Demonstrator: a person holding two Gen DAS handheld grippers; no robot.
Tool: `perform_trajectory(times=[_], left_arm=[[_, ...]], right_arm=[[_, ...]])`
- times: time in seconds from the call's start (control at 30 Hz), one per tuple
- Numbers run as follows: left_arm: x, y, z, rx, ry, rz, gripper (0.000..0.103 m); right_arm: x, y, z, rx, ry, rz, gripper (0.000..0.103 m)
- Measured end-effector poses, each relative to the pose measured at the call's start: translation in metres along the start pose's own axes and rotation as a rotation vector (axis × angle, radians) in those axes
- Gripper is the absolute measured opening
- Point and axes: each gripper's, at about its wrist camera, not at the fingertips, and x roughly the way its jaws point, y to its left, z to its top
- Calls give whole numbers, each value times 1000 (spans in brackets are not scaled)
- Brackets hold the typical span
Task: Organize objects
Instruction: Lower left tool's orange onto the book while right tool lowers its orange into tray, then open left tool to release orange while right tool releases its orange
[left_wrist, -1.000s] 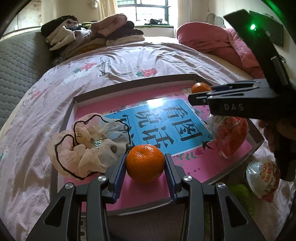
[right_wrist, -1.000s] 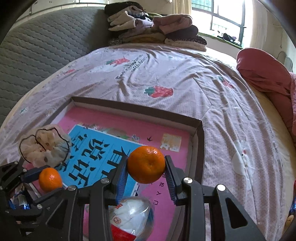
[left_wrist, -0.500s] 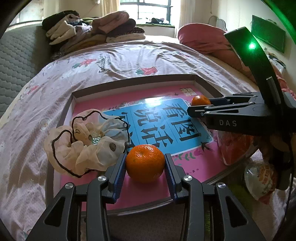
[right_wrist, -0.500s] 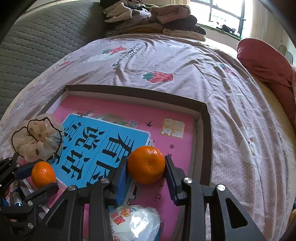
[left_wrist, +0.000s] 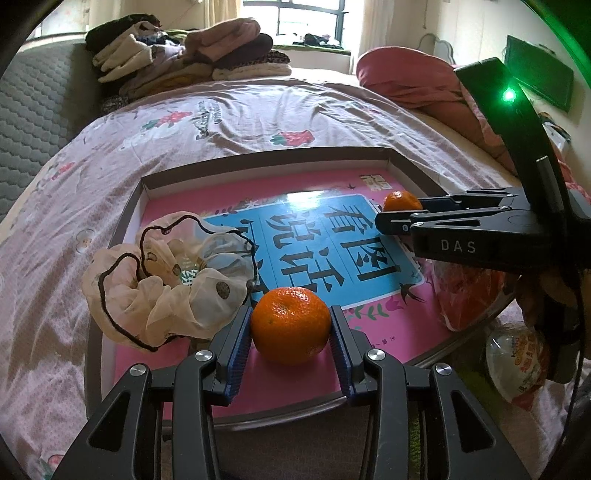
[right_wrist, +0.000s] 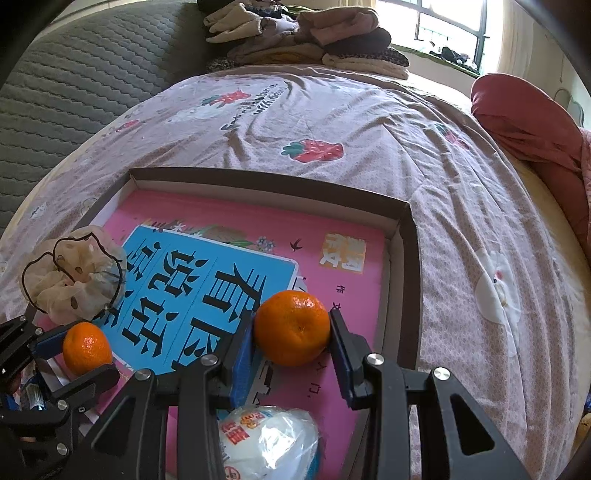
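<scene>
On a bed (right_wrist: 369, 122) spread with a strawberry-print sheet, a shallow tray (right_wrist: 402, 236) lined with a pink and blue picture book (right_wrist: 207, 266) serves as the collecting place for loose items. The left claw (left_wrist: 291, 328) grips a mandarin (left_wrist: 290, 325) low over the tray's near edge, its blue pads pressed to the fruit's sides, apparently so the fruit can be set down inside the rim. The right claw (right_wrist: 291, 330) grips a second mandarin (right_wrist: 291, 326) just above the book near the tray's right wall, seemingly for the same purpose. Each fruit sits between the pads at its widest part, a hold that likely keeps a round thing from rolling out. A frilled fabric scrunchie (left_wrist: 166, 284) lies on the tray's left side, a wrapped snack packet (right_wrist: 267, 441) sits near its front, and another wrapped treat (left_wrist: 515, 363) rests outside on the bed. Folded clothes (left_wrist: 184, 59) are stacked by the window.
</scene>
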Motion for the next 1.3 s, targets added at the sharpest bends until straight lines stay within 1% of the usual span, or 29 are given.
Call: perform_trajectory(times=[0.33, 0.5, 0.8, 0.87, 1.1, 1.3], left_arm=[[-3, 0, -1, -1, -3, 9, 42], [-6, -1, 0, 0, -7, 4, 43], [-13, -2, 2, -1, -21, -2, 48], [-14, -4, 2, 1, -23, 8, 51], [-23, -7, 4, 10, -36, -7, 53], [-30, -8, 5, 3, -51, -8, 54]], right_arm=[[-2, -2, 0, 3, 6, 0, 39], [-4, -2, 1, 4, 8, -7, 43], [-4, -2, 1, 1, 12, -14, 44], [-4, -2, 2, 3, 9, -14, 44], [-10, -5, 3, 13, -3, -21, 45], [-17, -5, 4, 16, -20, -19, 49]])
